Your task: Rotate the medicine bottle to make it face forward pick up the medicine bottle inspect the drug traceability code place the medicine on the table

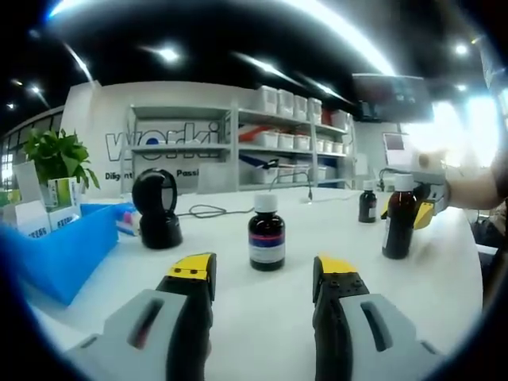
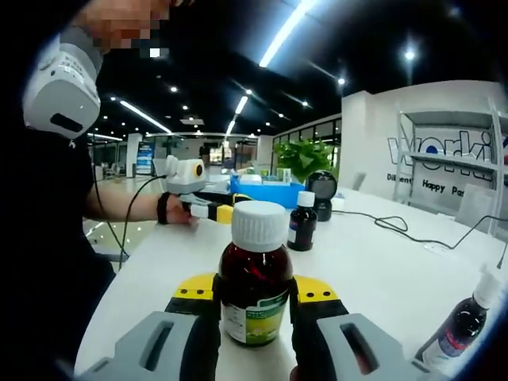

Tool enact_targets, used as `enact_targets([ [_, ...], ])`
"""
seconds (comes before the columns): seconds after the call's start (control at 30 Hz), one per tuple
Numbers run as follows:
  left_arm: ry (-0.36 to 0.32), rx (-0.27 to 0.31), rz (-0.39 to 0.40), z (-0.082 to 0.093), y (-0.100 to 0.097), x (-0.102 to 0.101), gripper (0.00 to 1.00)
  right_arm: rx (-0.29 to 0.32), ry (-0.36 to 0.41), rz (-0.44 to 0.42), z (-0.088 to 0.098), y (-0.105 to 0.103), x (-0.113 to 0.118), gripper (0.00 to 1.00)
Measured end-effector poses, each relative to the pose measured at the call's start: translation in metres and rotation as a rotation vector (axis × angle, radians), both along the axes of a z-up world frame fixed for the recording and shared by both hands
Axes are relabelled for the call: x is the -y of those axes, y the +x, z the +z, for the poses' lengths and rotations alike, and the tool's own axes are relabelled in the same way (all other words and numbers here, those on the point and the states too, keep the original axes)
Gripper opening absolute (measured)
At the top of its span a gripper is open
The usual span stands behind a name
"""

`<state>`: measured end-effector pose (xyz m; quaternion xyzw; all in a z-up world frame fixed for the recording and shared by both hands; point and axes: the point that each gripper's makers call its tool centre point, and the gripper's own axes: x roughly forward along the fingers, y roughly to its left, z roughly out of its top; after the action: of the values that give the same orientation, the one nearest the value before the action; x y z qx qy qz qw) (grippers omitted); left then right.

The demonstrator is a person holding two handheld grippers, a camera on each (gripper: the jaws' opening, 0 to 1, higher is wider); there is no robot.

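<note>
The right claw (image 2: 254, 305) grips the medicine bottle (image 2: 254, 286) near the worktop (image 2: 381, 270) edge and should lift it upright, while the left claw (image 1: 262, 274) waits wide.

Showroom; wall lettering (image 1: 163, 143), stocked shelves (image 1: 290, 127)

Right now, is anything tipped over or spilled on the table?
No, nothing stands out. The medicine bottle stands upright with its cap on between the right claw jaws. The other bottle and the small bottle also stand upright, and the white table looks dry.
</note>
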<state>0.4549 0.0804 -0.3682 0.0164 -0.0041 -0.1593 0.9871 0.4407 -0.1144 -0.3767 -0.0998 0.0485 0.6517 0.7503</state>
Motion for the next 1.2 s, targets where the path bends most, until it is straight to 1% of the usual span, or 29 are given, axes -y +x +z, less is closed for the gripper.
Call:
enact_targets([
  [0.13,-0.021,0.009,0.004,0.0027,-0.0002,-0.0023,0.4,-0.005,0.001,-0.027,-0.0002,0.0004,0.0005,0.3],
  [0.27,-0.014,0.006,0.0,0.0017,0.0001,-0.0009,0.4,-0.002,0.009,-0.058,-0.0004,0.0003,0.0013,0.3],
  [0.43,-0.007,0.004,-0.004,0.001,-0.0001,0.0007,0.4,-0.006,0.018,-0.137,-0.0003,0.0011,0.0011,0.3],
  [0.73,-0.007,0.006,-0.003,0.0014,-0.0003,0.0009,0.4,-0.001,0.034,-0.232,0.0001,0.0016,0.002,0.3],
  [0.9,-0.006,0.005,-0.003,0.0012,-0.0002,0.0008,0.4,0.021,0.042,-0.348,0.0013,0.0017,0.0023,0.3],
  [0.97,-0.008,0.005,-0.002,0.0011,0.0,0.0003,0.4,0.024,0.045,-0.376,0.0014,0.0012,0.0029,0.3],
  [1.0,-0.008,0.005,-0.001,0.0012,0.0,0.0002,0.4,0.018,0.049,-0.39,0.0015,0.0018,0.0036,0.3],
  [1.03,-0.008,0.005,-0.002,0.0011,0.0,0.0001,0.4,-0.003,0.063,-0.413,0.0015,0.0034,0.0045,0.29],
  [1.13,-0.007,0.005,-0.004,0.0011,-0.0002,0.0008,0.4,0.009,0.073,-0.454,0.0016,0.0034,0.0036,0.29],
  [1.2,-0.007,0.004,-0.004,0.001,-0.0002,0.0007,0.4,0.004,0.078,-0.485,0.002,0.0041,0.0035,0.29],
])
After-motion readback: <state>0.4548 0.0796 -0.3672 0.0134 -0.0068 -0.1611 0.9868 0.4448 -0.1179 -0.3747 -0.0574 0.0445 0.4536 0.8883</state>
